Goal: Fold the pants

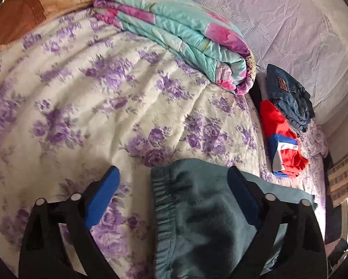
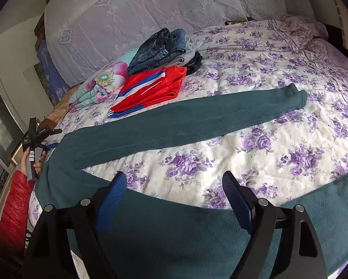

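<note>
Your left wrist view cuts the pants [image 1: 197, 220] off at six o'clock, so you see only the waistband end; the right finger [image 1: 243, 200] covers part of the fabric. Your right wrist view loses the near leg [image 2: 174, 232] at six o'clock too. At nine o'clock there, the left gripper [image 2: 49, 140] is too small to read its jaws, and the sleeve [image 2: 14, 200] runs off frame.

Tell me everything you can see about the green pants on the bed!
The teal-green pants look soft and fuzzy, like fleece. They lie spread out on the flowery bedspread, not yet folded. One leg stretches flat across the bed, its cuff end far away. The other leg lies beneath the open right gripper. The gathered elastic waistband lies between the open left gripper's fingers.
</note>
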A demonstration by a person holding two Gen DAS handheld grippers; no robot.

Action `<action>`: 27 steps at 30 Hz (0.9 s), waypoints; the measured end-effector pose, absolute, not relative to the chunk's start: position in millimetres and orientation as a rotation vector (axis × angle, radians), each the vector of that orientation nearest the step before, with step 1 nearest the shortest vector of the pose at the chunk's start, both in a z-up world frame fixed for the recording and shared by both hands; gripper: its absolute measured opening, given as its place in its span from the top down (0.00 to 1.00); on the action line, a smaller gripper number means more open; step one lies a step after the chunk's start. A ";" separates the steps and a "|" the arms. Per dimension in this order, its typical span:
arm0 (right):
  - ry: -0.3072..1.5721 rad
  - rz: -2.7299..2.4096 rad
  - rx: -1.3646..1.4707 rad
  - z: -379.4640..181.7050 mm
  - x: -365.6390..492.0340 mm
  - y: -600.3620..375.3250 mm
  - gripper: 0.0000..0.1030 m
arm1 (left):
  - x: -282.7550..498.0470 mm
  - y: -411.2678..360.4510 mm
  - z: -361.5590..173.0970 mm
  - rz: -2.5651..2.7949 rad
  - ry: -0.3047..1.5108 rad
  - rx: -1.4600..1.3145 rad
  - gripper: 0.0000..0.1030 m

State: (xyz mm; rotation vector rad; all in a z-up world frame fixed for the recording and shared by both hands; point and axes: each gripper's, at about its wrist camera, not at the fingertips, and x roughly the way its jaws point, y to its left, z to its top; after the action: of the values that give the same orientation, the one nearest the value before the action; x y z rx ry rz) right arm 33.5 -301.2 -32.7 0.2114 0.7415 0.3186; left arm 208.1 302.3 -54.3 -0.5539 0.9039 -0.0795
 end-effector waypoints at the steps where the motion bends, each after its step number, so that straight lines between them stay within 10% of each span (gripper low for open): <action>1: 0.746 0.322 0.200 -31.4 37.8 -297.4 0.17 | 209.9 302.1 -60.2 -0.097 0.914 -0.557 0.29; 7: 0.745 0.393 0.096 -20.3 84.1 -261.6 0.17 | 208.4 302.8 -66.2 -0.198 0.897 -0.583 0.77; 21: 0.834 0.600 -0.253 -39.7 234.9 -175.1 0.20 | 205.6 303.8 -60.4 -0.216 0.832 -0.569 0.79; 27: 0.894 0.707 -0.425 -61.9 261.8 -146.2 0.45 | 210.1 307.5 -67.7 -0.222 0.856 -0.594 0.79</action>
State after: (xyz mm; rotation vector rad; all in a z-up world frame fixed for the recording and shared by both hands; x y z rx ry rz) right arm 261.8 -146.2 -61.9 -0.4250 0.8943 0.7073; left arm 210.1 307.5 -67.7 -0.5945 0.8561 -0.2224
